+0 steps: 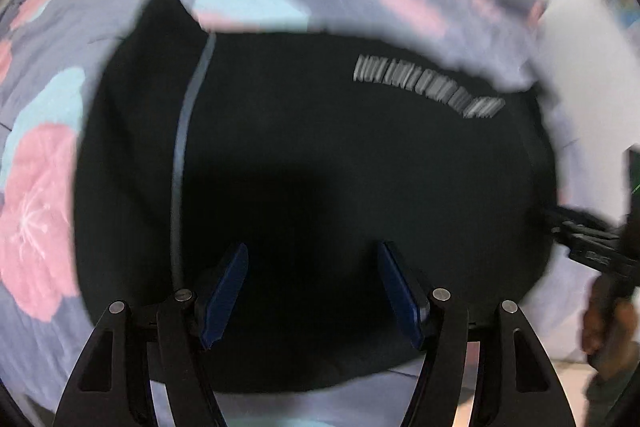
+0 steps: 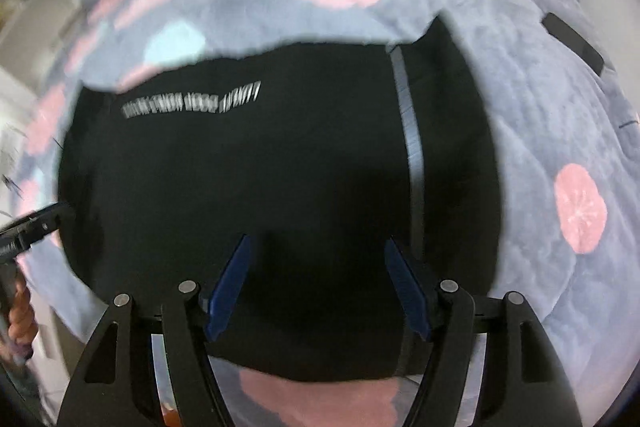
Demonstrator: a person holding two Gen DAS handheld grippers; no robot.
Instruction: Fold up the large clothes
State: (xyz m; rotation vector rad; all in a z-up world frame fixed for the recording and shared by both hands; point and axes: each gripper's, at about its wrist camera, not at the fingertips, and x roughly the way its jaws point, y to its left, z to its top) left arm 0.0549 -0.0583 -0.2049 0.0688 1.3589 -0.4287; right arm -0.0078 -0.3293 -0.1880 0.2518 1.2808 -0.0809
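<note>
Left tongs, right tongs agape over black garment.

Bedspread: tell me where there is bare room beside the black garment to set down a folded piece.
The floral bedspread lies bare right of the black garment, up to the small dark object. Another bare band runs beyond the garment's far edge. The middle is covered, with the right gripper and left gripper open above it.

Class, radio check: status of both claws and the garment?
Left claw open, empty. Right claw open, empty. Black garment on floral bedspread, ungripped. Nothing in the way.
</note>
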